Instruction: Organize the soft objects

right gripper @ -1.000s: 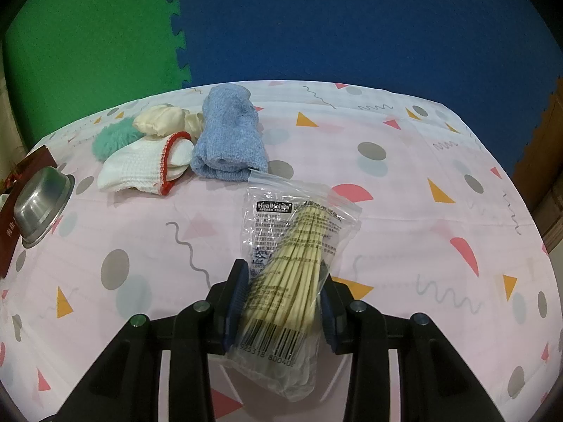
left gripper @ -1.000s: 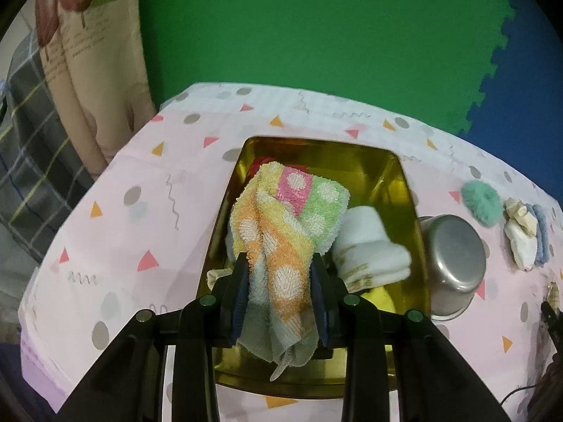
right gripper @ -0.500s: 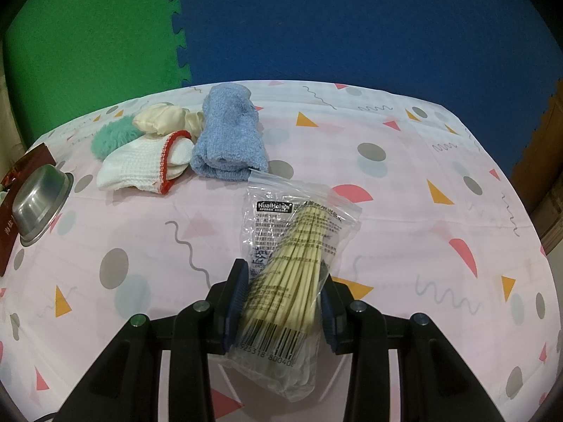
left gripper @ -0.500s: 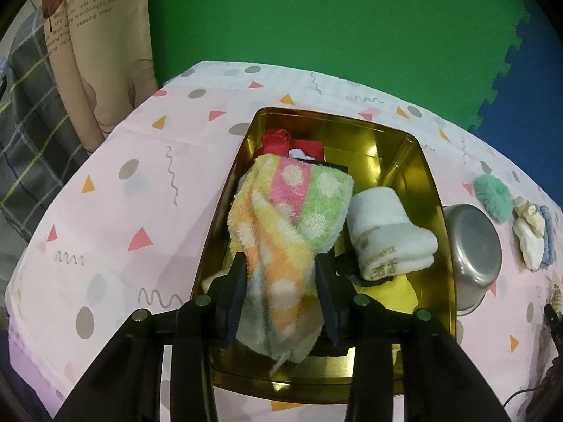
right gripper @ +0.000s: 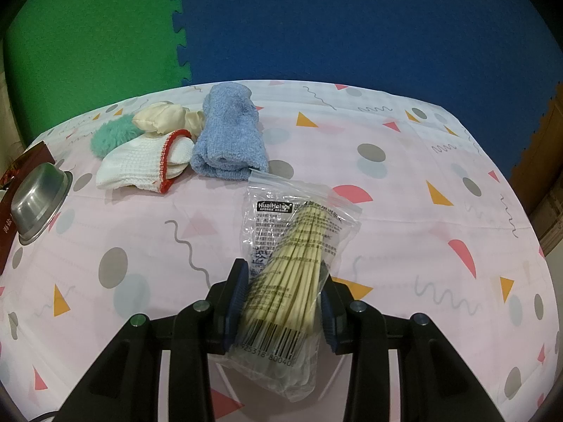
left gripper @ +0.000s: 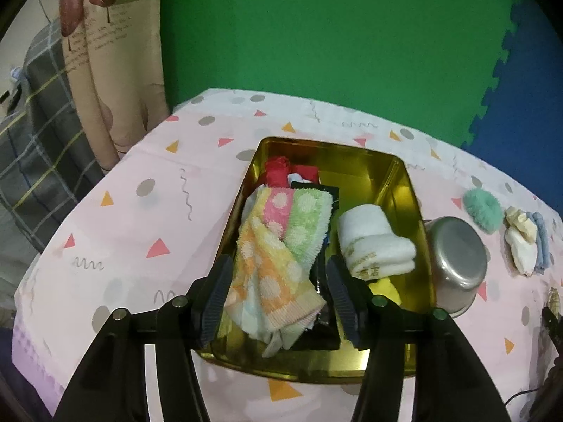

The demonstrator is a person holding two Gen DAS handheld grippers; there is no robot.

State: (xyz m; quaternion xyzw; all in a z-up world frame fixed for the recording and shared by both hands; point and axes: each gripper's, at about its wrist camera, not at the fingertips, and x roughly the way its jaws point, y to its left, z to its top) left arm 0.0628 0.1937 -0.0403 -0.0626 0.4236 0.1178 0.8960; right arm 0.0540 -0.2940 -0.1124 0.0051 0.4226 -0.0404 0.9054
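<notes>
- One gold tin (left gripper: 415, 211) is holding two towels: one spotted towel (left gripper: 281, 242), one white towel (left gripper: 373, 246).
- One steel bowl (right gripper: 37, 204) is sitting upside down.
- One blue cloth (right gripper: 230, 140) is lying folded.
- One bag of sticks (right gripper: 299, 246) is showing.

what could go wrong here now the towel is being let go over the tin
The left tongs have just been opening around the dotted towel, whose lower end drapes toward the gold tin's near rim; pulling back could drag it out. The right tongs grip only the bottom of the stick packet, which might slip.
</notes>
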